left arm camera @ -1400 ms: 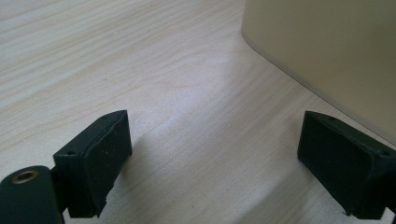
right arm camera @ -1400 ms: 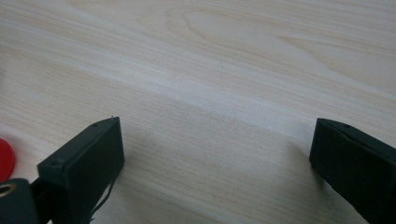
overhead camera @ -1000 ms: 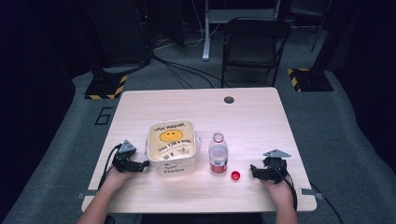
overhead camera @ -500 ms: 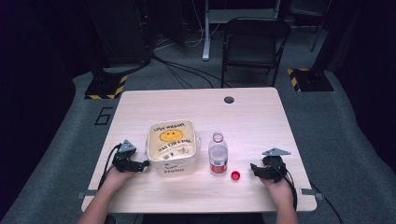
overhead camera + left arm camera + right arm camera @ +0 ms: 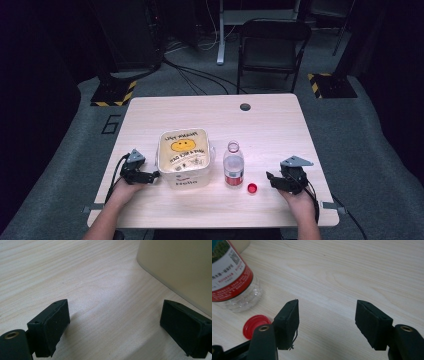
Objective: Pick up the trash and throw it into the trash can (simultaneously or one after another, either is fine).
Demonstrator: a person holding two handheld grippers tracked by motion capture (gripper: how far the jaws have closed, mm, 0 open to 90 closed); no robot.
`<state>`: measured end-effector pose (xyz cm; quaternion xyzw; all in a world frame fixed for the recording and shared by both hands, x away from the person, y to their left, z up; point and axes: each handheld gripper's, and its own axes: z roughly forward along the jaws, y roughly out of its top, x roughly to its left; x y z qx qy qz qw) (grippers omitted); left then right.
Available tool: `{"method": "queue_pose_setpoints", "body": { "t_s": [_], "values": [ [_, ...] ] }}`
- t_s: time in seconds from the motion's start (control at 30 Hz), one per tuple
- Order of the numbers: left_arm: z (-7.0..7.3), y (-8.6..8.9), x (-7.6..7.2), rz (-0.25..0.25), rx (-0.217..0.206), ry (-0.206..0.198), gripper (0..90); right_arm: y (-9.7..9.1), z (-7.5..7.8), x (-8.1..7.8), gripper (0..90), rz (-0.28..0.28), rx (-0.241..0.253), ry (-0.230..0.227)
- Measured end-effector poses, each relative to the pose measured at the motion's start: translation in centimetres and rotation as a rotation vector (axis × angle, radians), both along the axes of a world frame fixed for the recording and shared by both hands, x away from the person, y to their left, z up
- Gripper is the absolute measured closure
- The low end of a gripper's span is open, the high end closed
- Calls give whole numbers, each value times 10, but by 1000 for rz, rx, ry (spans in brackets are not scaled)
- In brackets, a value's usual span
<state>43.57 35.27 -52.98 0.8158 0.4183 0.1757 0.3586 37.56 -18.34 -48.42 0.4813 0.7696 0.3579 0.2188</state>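
High view: both tongs rest on the table (image 5: 210, 107). The tub (image 5: 183, 157) sits just beside the left tongs (image 5: 150, 176); the bottle (image 5: 233, 165) stands uncapped, its cap (image 5: 252, 188) near the right tongs (image 5: 270, 178).

Left gripper view: jaws released, tub wall (image 5: 180, 270) ahead-right.

Right gripper view: jaws released, cap (image 5: 253, 325) beside the left jaw. Likely next is picking up the cap: centre it between the jaws first.

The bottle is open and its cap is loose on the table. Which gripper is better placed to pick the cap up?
Right. The right gripper rests open just beside the red cap, while the left gripper sits beyond the bottle and the container.
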Motion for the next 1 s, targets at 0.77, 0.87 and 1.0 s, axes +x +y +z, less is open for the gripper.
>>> {"method": "queue_pose_setpoints", "body": {
  "t_s": [0.77, 0.87, 1.0],
  "values": [
    [0, 0, -1, 6, 7, 2, 82, 26, 28, -21, 319, 38, 39, 22],
    [0, 0, -1, 7, 3, -5, 82, 30, 34, -27, 316, 31, 58, 10],
    [0, 3, -1, -24, 9, 1, 83, 34, 40, -34, 310, 29, 63, -6]
  ]
}}
